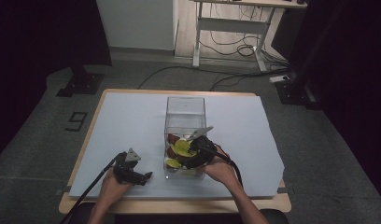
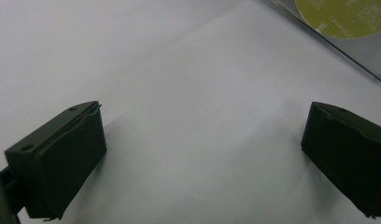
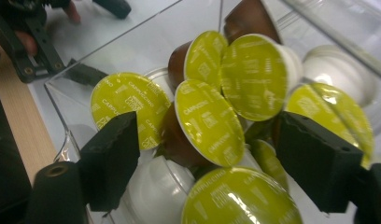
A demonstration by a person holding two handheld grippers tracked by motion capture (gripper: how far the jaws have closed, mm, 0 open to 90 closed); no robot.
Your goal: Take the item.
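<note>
Inside the clear plastic box (image 1: pixel 185 112) near the middle of the worktop (image 1: pixel 132 116), the right gripper (image 1: pixel 192 156) reaches down among a heap of coffee capsules (image 3: pixel 235 93). Its jaws stand wide apart, one on each side of a brown capsule with a yellow-green "Cappuccino" lid (image 3: pixel 208 122); they flank it without closing on it, and whether either pad touches it cannot be told. Other capsules crowd close around: one with its lid flat against the box wall (image 3: pixel 128 105) just behind the nearer jaw, a large lid (image 3: pixel 240 198) low in front, a pair of lids (image 3: pixel 254 77) leaning together behind, and white capsule bodies (image 3: pixel 338 74) toward the far wall. The box walls hem the gripper in on all sides.

The left gripper (image 1: pixel 132 173) rests low over the pale sheet covering the worktop, just beside the box and apart from it, jaws wide with nothing between them. A corner of the box with a yellow lid (image 2: pixel 342 16) behind the wall shows at the upper edge of the left gripper view
</note>
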